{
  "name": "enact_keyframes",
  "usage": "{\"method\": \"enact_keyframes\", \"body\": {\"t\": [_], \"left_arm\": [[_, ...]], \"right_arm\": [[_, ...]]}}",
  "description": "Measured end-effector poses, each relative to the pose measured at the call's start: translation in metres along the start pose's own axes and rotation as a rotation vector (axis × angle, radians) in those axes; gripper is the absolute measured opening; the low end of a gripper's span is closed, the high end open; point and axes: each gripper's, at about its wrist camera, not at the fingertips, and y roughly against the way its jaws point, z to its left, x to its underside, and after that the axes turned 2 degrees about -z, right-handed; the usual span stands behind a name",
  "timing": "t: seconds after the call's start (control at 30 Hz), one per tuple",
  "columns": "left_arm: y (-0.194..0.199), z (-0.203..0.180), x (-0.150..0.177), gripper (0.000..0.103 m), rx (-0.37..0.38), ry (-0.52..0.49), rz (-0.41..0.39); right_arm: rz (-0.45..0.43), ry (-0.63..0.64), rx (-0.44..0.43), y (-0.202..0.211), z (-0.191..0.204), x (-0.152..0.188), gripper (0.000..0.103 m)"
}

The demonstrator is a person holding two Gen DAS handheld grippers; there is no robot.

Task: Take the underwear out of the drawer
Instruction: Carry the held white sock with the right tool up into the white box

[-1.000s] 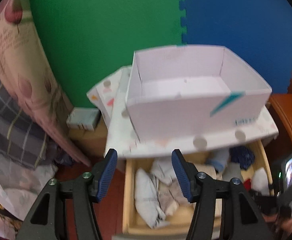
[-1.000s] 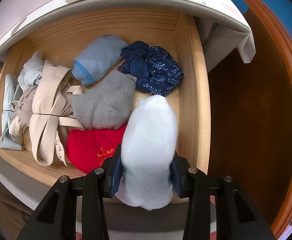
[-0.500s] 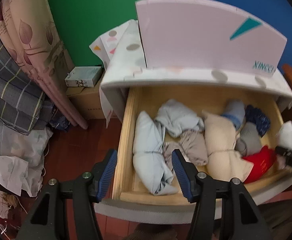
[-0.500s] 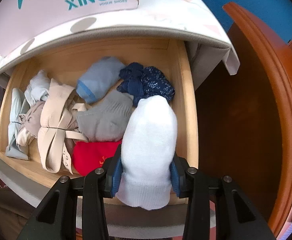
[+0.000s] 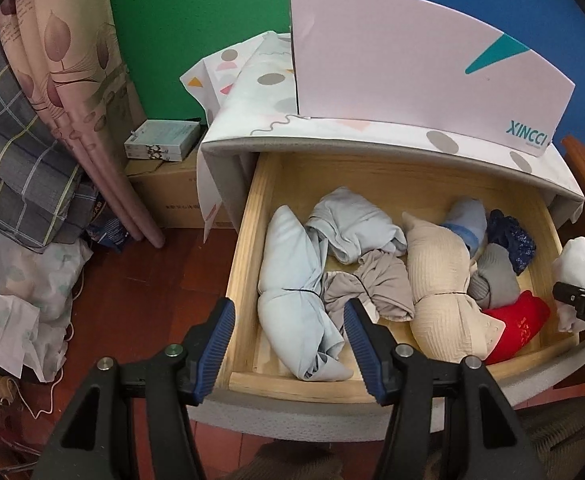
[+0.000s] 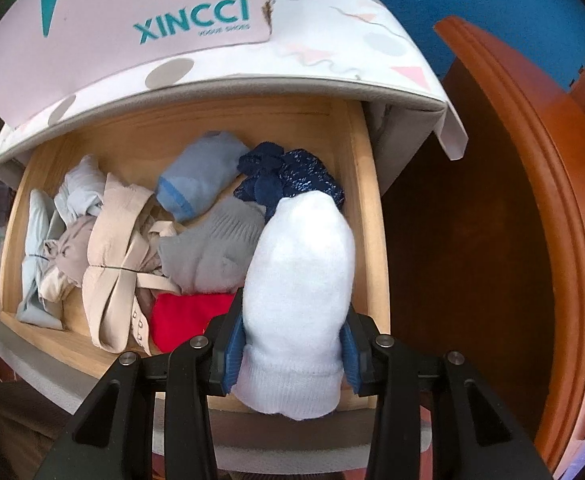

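The right hand-held gripper (image 6: 288, 344) is clamped on a white rolled garment (image 6: 298, 276) above the drawer (image 6: 366, 200), lower centre. The left hand-held gripper (image 5: 288, 344) hangs apart over a pale-blue bundle (image 5: 292, 276). Next: probably lift clear.

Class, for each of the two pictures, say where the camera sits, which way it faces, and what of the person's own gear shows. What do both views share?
Left wrist view: sits on the left hand-held gripper, looking steeply down over the open drawer's left part; its open blue fingers show, empty.
Right wrist view: sits on the right hand-held gripper, looking down at the drawer's right side; its fingers clamp a white sock.
Shared: the drawer, the beige bra, red item, XINCCI box.
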Motion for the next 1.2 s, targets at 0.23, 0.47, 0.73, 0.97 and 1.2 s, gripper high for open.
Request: {"method": "enact_keyframes", "body": {"t": [0.23, 0.47, 0.73, 0.97, 1.2], "left_arm": [[0.0, -0.002, 0.001, 0.058, 0.005, -0.008, -0.001], [-0.002, 0.0, 0.002, 0.058, 0.016, 0.006, 0.008], [-0.003, 0.002, 0.002, 0.058, 0.019, 0.013, 0.014], [-0.004, 0.003, 0.002, 0.058, 0.024, 0.019, 0.017], [-0.004, 0.008, 0.002, 0.058, 0.025, 0.049, 0.015]], "right_arm": [[-0.032, 0.003, 0.0, 0.018, -0.001, -0.01, 0.037], [-0.098, 0.041, 0.002, 0.061, -0.003, -0.032, 0.037], [-0.194, 0.068, -0.017, 0.119, -0.006, -0.064, 0.037], [-0.264, 0.099, -0.033, 0.158, 0.011, -0.108, 0.037], [-0.306, 0.149, -0.063, 0.167, 0.044, -0.159, 0.037]]}}
